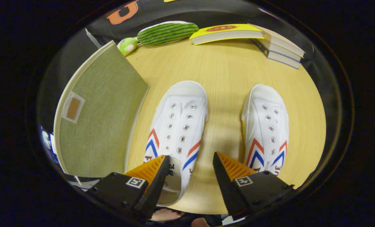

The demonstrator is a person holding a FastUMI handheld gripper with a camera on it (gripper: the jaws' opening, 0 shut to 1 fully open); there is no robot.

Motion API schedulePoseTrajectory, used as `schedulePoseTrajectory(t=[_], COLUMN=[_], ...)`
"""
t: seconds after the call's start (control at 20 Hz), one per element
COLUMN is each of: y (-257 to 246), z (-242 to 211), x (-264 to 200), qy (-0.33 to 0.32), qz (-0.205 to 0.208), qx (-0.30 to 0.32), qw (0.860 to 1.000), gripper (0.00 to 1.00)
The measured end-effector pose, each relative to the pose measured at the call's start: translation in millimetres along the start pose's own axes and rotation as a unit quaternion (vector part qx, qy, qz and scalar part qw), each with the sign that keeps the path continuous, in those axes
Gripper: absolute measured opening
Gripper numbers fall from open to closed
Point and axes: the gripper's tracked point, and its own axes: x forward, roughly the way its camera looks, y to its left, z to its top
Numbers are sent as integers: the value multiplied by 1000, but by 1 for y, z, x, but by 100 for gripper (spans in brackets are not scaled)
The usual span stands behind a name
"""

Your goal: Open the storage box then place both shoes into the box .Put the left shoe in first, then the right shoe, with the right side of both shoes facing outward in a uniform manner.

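Note:
Two white lace-less shoes with red and blue chevrons lie on the wooden table [225, 78], toes pointing away from me. The left shoe [179, 123] lies just ahead of my left finger, whose tip covers part of its heel opening. The right shoe [266, 126] lies ahead of and beside my right finger. The storage box [102, 113], olive-green fabric with a small label patch on its lid, stands left of the left shoe with its lid down. My gripper [190, 160] is open, with bare table and the left shoe's right flank between the fingers.
At the table's far edge lie a green striped plush toy [167, 33] with a pink-and-green head, a yellow book [225, 33] and a stack of books [280, 47]. A hand [165, 216] shows below the gripper.

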Motion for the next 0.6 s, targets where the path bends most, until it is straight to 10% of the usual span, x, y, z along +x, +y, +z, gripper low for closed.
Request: schedulePoseTrajectory(t=[0.2,0.4,0.6], y=[10,8,16], z=[-1,1,7], x=[-6,-3,-15], qy=[0,-5,-14], qz=[20,43,83], qx=[38,76,117], qw=[999,996,990], gripper=[35,8,6])
